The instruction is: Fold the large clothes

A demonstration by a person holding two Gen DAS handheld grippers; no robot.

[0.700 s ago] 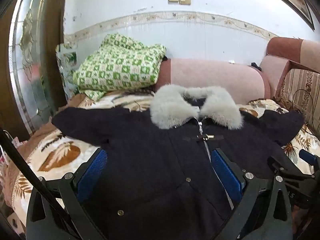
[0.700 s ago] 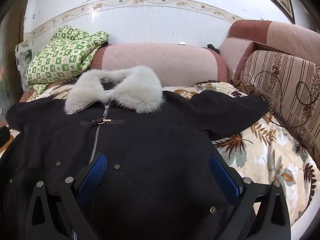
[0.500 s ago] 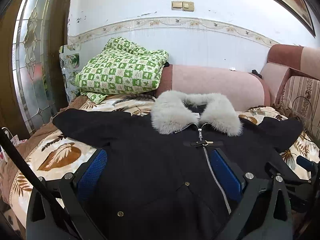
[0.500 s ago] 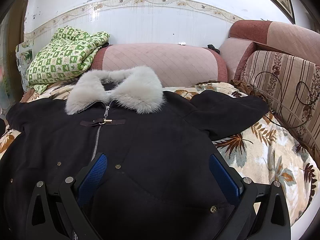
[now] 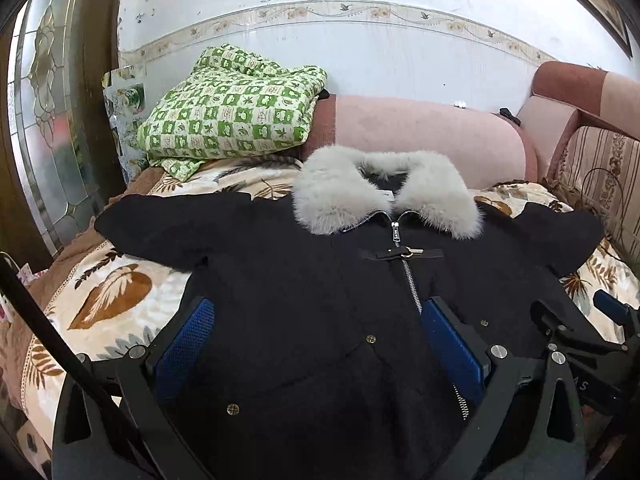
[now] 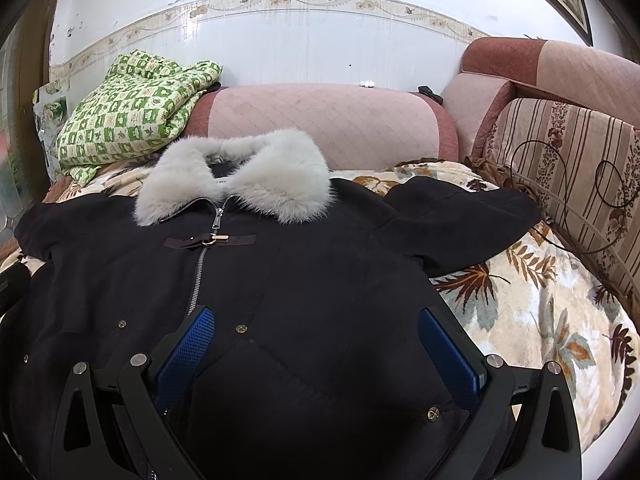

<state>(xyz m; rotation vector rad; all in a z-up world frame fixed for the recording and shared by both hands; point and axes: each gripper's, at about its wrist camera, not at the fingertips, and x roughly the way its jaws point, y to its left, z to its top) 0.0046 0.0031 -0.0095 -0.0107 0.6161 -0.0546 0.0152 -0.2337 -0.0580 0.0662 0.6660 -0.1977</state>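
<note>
The black zip-front coat with a grey fur collar lies spread face-up on the leaf-patterned sofa blanket, unfolded. Both the left tool and right tool hover wide above its lower front, holding nothing. Next probably calls for gripping a sleeve or side edge. The hem is cut off below.

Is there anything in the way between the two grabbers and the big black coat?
No, nothing visible. The left gripper and the right gripper are both open right over the coat, with only its dark cloth between their fingers.
</note>
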